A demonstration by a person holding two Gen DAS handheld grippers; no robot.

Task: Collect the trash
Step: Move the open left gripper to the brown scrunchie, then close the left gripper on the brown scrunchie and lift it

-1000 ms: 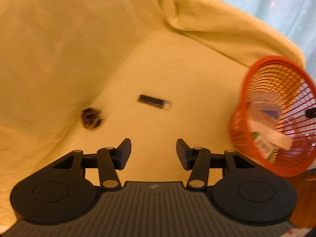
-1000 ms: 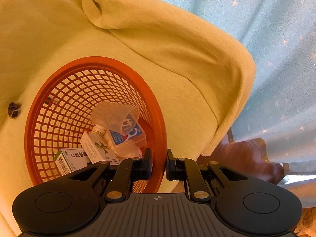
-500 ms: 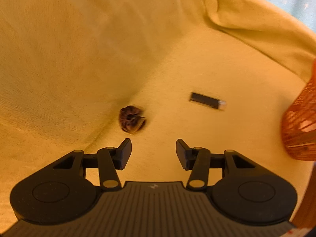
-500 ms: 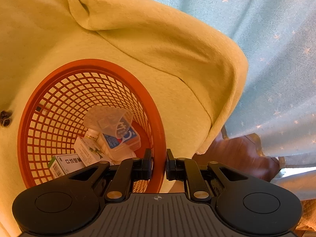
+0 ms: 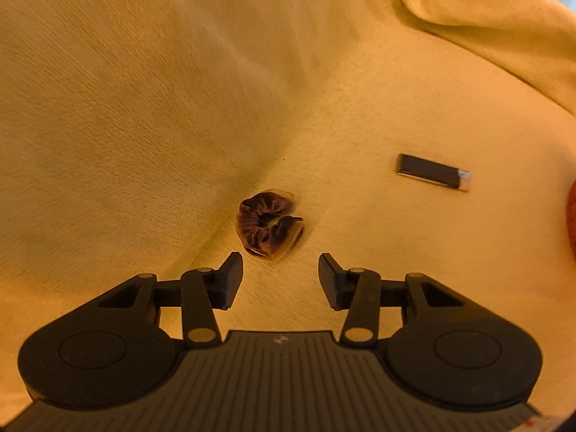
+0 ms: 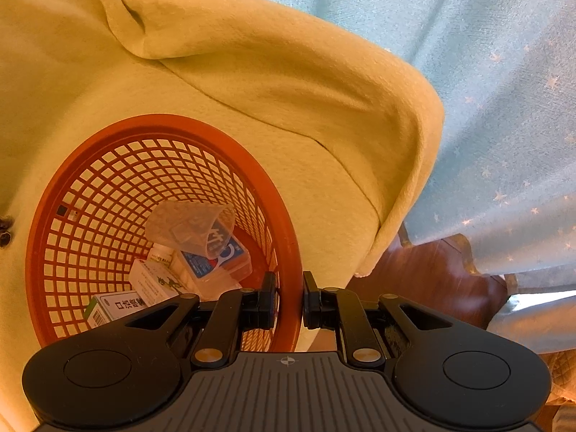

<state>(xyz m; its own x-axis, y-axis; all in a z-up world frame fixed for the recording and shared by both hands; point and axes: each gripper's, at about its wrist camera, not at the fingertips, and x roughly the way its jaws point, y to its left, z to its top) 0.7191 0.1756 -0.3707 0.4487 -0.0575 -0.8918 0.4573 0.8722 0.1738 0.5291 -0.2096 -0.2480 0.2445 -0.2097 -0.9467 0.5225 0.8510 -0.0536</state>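
Note:
A dark crumpled wrapper lies on the yellow blanket, just beyond my left gripper, which stands open with nothing between its fingers. A small black stick with a silver end lies further right. An orange mesh basket holds several boxes, a clear plastic cup and a small bottle. My right gripper is shut on the basket's near rim. The wrapper shows at the left edge of the right wrist view.
The blanket covers a seat with a raised back and a folded armrest. A pale blue star-patterned curtain hangs at the right, with brown wooden floor below it. A sliver of the basket sits at the right edge.
My left gripper swung left and closer to the wrapper, now centred ahead of its open fingers; the basket slid almost out of that view. My right gripper kept its hold on the rim.

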